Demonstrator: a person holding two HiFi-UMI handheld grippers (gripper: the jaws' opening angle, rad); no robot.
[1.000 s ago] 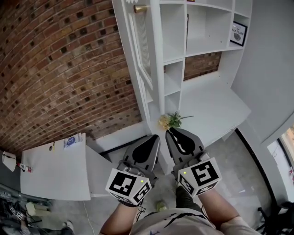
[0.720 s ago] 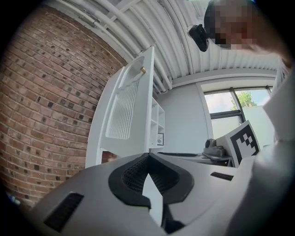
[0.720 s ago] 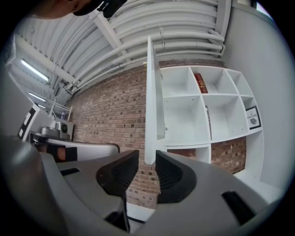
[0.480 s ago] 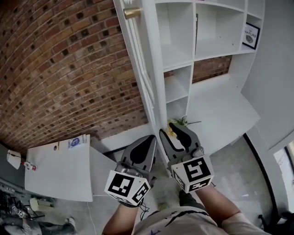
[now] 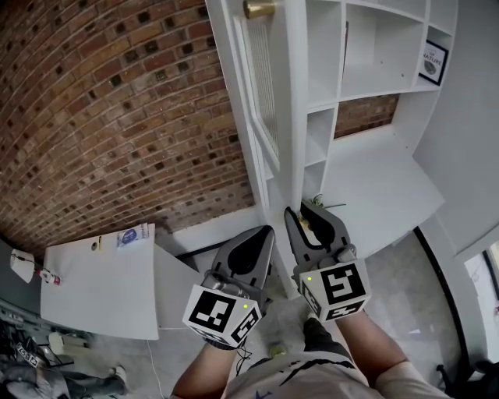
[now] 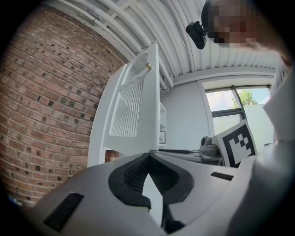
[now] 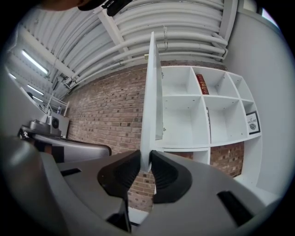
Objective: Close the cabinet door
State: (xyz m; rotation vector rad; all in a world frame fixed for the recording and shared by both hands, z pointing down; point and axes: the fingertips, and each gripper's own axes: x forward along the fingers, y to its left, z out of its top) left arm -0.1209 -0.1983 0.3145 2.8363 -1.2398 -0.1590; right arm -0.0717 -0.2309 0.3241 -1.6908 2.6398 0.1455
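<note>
The white cabinet door (image 5: 265,93), louvred and with a brass knob (image 5: 257,8), stands open, edge-on to the shelf cabinet (image 5: 366,47). My right gripper (image 5: 300,210) reaches to the door's free edge. In the right gripper view the door's edge (image 7: 150,101) runs down between the black pads (image 7: 163,173). The right gripper (image 7: 146,161) has just been closing its jaws, which now press on that edge from both sides. My left gripper (image 5: 265,231) hangs just left of it, apart from the door. Its tips (image 6: 150,156) meet with nothing in them, and the door (image 6: 131,106) stands ahead.
A brick wall (image 5: 117,117) runs behind the door on the left. A low white table (image 5: 93,288) stands at lower left. A white desk top (image 5: 382,195) lies under the shelves, with a framed picture (image 5: 434,62) at the right. A red book (image 7: 201,84) sits on an upper shelf.
Both grippers have come up closer to the door's free edge. The right gripper's jaws, shut and empty before, now sit round that edge.
</note>
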